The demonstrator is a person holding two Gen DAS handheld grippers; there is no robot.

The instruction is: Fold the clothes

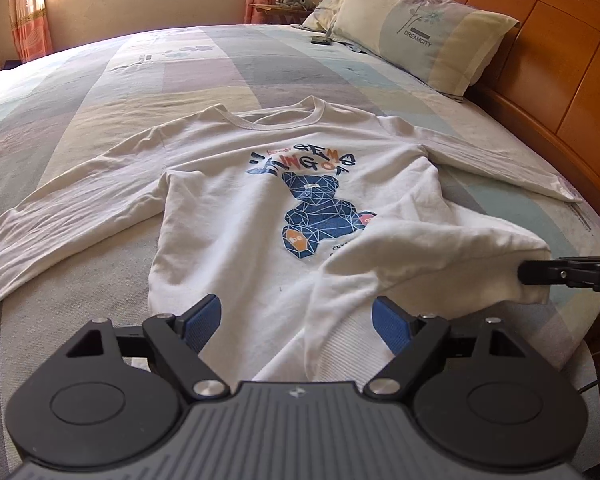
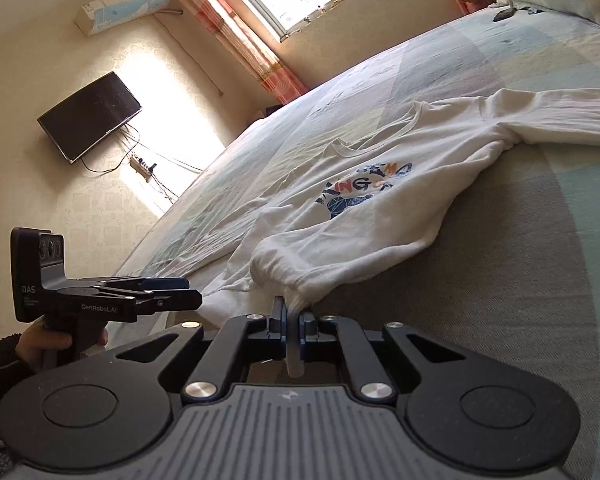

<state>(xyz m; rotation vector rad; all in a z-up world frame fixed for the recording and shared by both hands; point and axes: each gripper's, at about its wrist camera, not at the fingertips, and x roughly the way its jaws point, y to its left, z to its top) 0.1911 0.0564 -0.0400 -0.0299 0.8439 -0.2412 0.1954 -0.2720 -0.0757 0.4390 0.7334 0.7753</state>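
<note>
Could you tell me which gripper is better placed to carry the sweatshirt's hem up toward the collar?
Right. The right gripper is shut on the white sweatshirt's lifted hem corner, while the left gripper hangs open above the hem, holding nothing.

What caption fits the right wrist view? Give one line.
Right gripper shut on white sweatshirt hem, lifting it off the bed.

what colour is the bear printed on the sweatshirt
Dark blue with thin white lines; the bear shows best in the left wrist view.
</note>
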